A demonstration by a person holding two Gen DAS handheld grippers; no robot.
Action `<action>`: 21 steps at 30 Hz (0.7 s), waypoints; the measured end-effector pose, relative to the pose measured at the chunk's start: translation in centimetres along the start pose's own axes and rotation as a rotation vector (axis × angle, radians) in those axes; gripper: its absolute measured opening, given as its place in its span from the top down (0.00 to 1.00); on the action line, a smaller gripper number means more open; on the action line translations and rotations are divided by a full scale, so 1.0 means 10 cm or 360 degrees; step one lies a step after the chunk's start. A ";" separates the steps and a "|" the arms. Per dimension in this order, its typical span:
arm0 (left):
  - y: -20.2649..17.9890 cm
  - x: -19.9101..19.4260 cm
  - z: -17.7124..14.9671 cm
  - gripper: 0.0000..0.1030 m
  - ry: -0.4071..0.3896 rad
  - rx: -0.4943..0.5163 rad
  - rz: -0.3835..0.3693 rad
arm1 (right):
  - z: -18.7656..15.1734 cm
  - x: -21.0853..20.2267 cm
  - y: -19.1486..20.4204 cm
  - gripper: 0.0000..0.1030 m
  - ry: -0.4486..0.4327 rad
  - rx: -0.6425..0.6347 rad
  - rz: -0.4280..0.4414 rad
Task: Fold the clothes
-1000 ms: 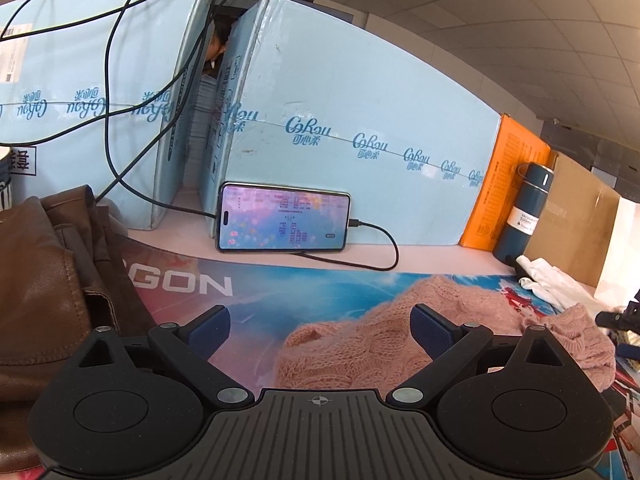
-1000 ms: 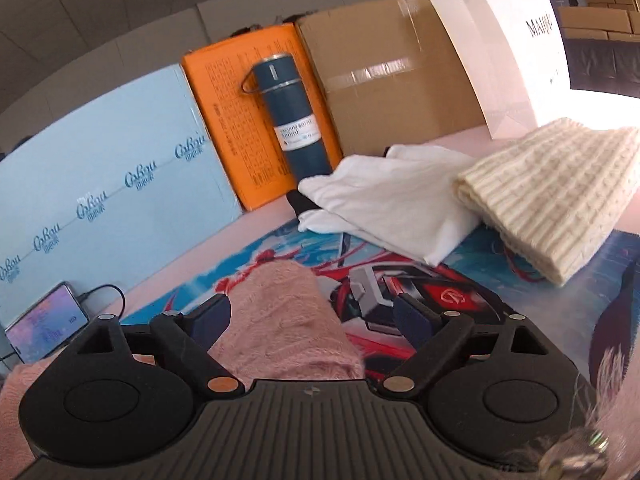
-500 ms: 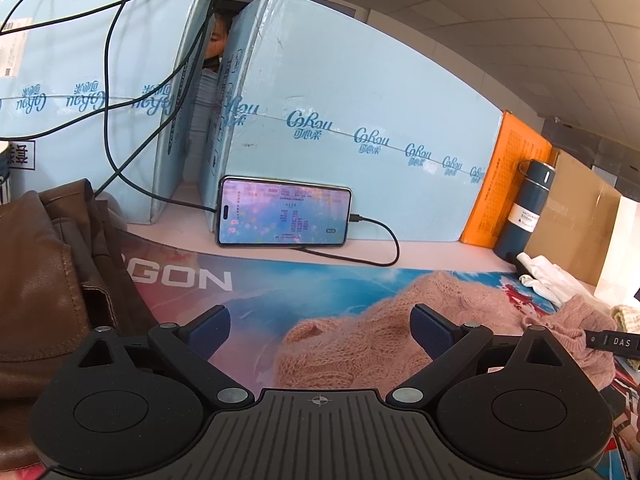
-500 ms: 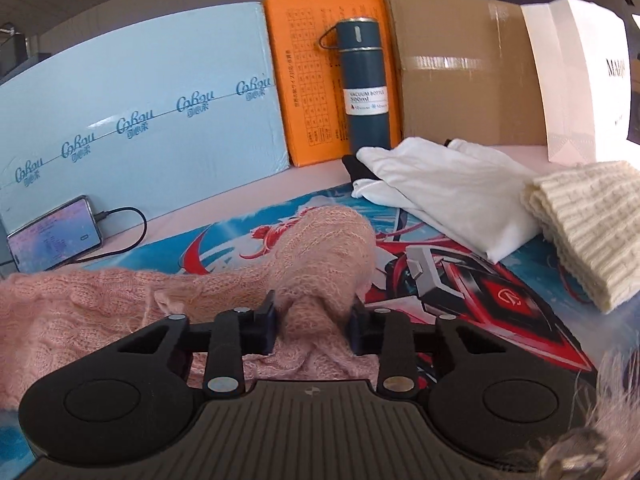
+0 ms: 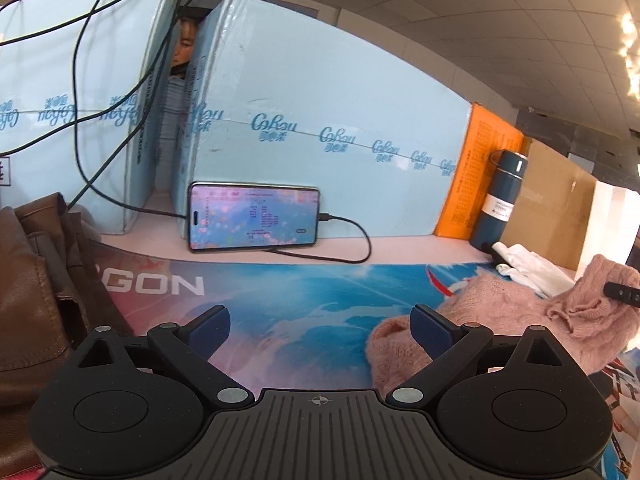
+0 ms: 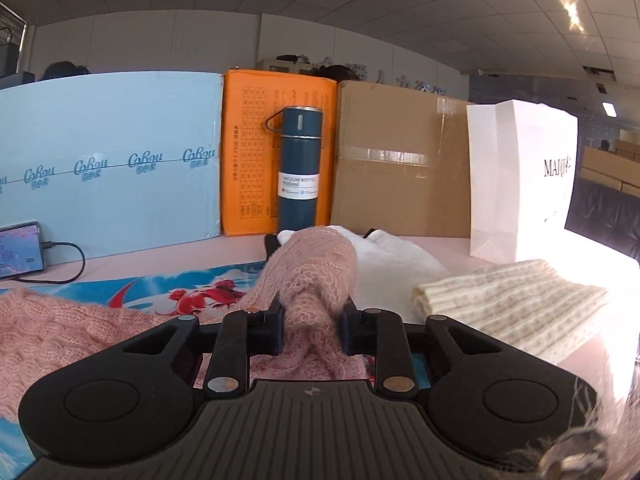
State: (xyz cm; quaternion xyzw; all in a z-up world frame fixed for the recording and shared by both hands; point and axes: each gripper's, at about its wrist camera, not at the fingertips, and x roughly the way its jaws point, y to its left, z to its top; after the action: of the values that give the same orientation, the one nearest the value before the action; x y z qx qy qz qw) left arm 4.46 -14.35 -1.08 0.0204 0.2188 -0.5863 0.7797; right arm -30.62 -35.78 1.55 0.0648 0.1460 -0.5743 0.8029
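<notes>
In the right wrist view, the right gripper (image 6: 311,330) was clamped on a bunched fold of the pink sweater (image 6: 316,264), lifted above the printed mat (image 6: 132,292), while the rest of the knit trailed off toward 9 o'clock. At 3 o'clock lay a folded cream knit (image 6: 512,300), seen only here, with a white paper bag (image 6: 520,184) beyond it and a blue flask (image 6: 299,168) at 12 o'clock.

The left wrist view showed the left gripper (image 5: 320,330) spread wide and holding nothing above the mat, the sweater at 3 o'clock, a brown jacket (image 5: 32,280) at 9 o'clock, and a phone (image 5: 254,216) propped at 12 o'clock.
</notes>
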 end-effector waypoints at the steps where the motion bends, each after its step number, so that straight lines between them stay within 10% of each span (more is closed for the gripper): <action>1: -0.02 -0.01 0.00 0.05 -0.0004 0.0013 -0.0044 | 0.01 -0.01 -0.02 0.78 -0.0015 -0.0010 -0.0008; 9: -0.22 0.04 -0.04 0.04 0.0068 0.0130 -0.0126 | 0.12 -0.25 0.34 0.78 -0.0191 -0.0156 0.0161; 21: -0.09 0.11 -0.04 0.04 0.0156 0.0019 -0.0054 | -0.32 -0.67 1.81 0.78 -0.0584 -0.1083 0.0364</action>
State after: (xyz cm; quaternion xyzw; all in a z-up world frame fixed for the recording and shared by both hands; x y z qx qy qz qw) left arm 3.77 -15.54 -1.69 0.0501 0.2536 -0.5991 0.7578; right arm -16.14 -22.85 -0.58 -0.2926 0.1739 -0.4020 0.8500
